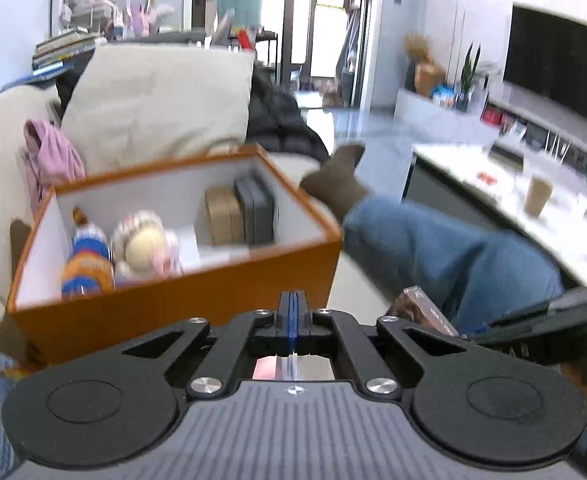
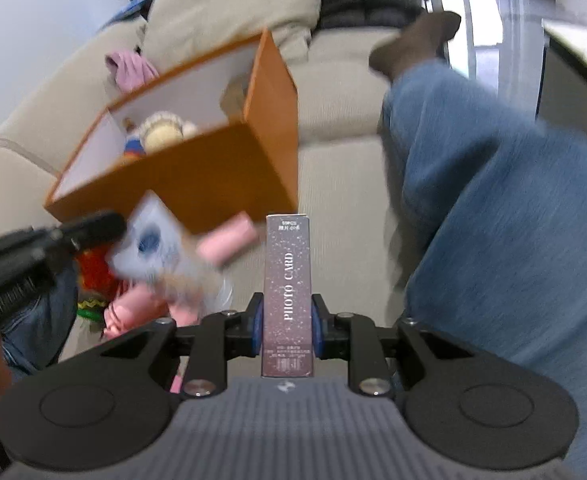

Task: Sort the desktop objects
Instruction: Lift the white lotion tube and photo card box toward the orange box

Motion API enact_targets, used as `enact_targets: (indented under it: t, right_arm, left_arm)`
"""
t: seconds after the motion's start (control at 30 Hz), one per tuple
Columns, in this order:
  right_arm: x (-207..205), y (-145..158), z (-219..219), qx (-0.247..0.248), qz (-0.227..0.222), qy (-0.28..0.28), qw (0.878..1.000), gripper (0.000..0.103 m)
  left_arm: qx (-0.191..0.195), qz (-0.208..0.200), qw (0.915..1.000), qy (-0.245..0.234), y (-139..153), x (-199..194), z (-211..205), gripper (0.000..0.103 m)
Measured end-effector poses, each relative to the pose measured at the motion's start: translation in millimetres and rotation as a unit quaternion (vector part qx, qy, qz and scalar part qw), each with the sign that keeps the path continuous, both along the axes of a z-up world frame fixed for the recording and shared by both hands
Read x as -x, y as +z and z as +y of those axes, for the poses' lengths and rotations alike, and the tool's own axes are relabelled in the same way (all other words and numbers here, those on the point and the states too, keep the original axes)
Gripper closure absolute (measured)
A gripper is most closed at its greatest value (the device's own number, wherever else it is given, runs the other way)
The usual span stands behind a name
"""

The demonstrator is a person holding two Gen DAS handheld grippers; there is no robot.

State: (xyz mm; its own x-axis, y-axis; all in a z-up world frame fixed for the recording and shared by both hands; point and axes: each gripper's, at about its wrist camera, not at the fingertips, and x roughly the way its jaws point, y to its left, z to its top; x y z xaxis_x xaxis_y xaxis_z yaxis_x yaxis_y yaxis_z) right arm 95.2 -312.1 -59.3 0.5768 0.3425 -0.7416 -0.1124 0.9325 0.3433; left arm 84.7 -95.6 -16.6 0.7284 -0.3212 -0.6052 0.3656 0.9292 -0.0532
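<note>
Orange box (image 1: 181,308) blurred ahead; my right gripper (image 2: 287,326) pinched the photo card box (image 2: 288,292), my left gripper (image 1: 292,316) pressed together, possibly on a blurred card.

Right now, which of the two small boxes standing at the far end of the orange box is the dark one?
Inside the orange box, the grey case is the dark one. It stands at the right, against the end wall; the tan cardboard box stands beside it on the left.

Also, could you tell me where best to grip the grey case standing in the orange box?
Probably the grey case by its top edge, from straight above, pinching its thin width: it stands on edge, rising above the brown box beside it.
</note>
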Motion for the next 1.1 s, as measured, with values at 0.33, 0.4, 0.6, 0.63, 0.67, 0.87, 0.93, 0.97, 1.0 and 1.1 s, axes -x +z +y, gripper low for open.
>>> enact_targets:
  t: [0.33, 0.4, 0.6, 0.63, 0.67, 0.87, 0.93, 0.97, 1.0, 1.1]
  right_arm:
    - [-10, 25, 0, -0.01, -0.03, 0.014, 0.999, 0.079]
    - [-12, 14, 2, -0.012, -0.011, 0.014, 1.0, 0.079]
    - [-11, -2, 6, -0.023, 0.014, 0.018, 0.999, 0.079]
    - [-11, -3, 7, -0.024, 0.016, 0.019, 0.999, 0.079]
    - [-11, -6, 8, -0.025, 0.019, 0.021, 0.999, 0.079]
    - [-9, -10, 13, -0.017, 0.017, 0.03, 0.999, 0.079]
    - [-9, -9, 12, -0.016, 0.015, 0.032, 0.999, 0.079]
    - [-9, -8, 12, -0.016, 0.015, 0.033, 0.999, 0.079]
    - [-9, -7, 12, -0.015, 0.014, 0.034, 0.999, 0.079]
    - [-8, 1, 10, -0.016, 0.004, 0.038, 0.999, 0.079]
  left_arm:
    - [0.036, 0.025, 0.9991, 0.001, 16, -6, 23, 0.094]
    - [0.026, 0.034, 0.9989, 0.017, 4, -5, 29, 0.08]
    - [0.061, 0.064, 0.9961, 0.005, -11, 3, 29, 0.044]
    - [0.059, 0.067, 0.996, -0.002, -14, 4, 25, 0.044]
    - [0.052, 0.071, 0.9961, -0.004, -17, 4, 20, 0.044]
    - [0.007, 0.085, 0.9963, -0.001, -40, -3, -3, 0.06]
    - [0.003, 0.084, 0.9964, 0.003, -44, -6, -4, 0.074]
    - [0.005, 0.086, 0.9963, 0.003, -46, -8, -4, 0.088]
    - [0.007, 0.091, 0.9959, 0.002, -47, -10, -3, 0.095]
    - [0.021, 0.096, 0.9952, 0.006, -44, -11, 1, 0.097]
